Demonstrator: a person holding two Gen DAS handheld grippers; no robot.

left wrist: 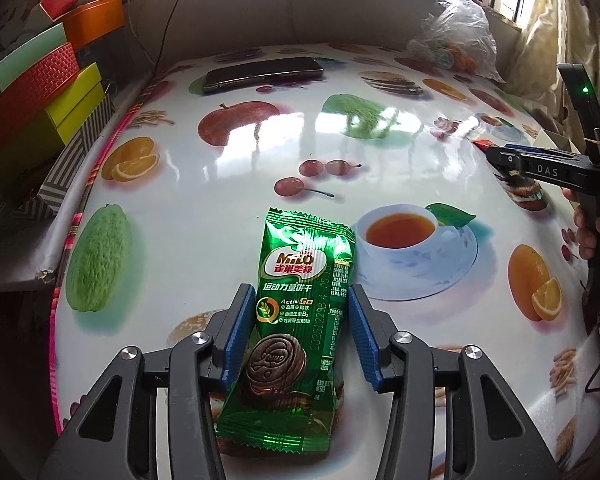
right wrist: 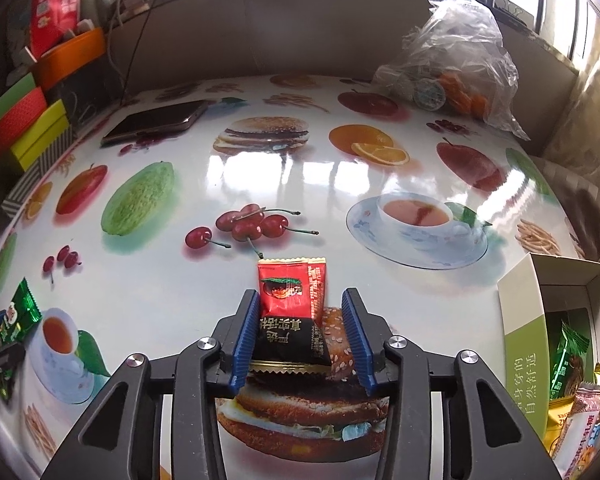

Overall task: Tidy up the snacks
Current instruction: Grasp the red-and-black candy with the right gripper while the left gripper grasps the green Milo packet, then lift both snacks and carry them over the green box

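The left tool (left wrist: 298,322) has a green pack (left wrist: 296,320) between its blue pads; the left pad touches the wrapper and a thin gap shows on the right, so I cannot tell if it grips. The right tool (right wrist: 300,330) straddles a red pack (right wrist: 292,312) the same way, with a clear gap on the right. Both packs lie flat near the front edge of the tabletop (right wrist: 180,280), probably to be lifted into the box (right wrist: 556,320) at the right edge, where other snacks lie. The glossy cloth shows printed fruit; a phone (left wrist: 264,73) and a plastic bag (right wrist: 456,60) lie at the far edge, under windows.
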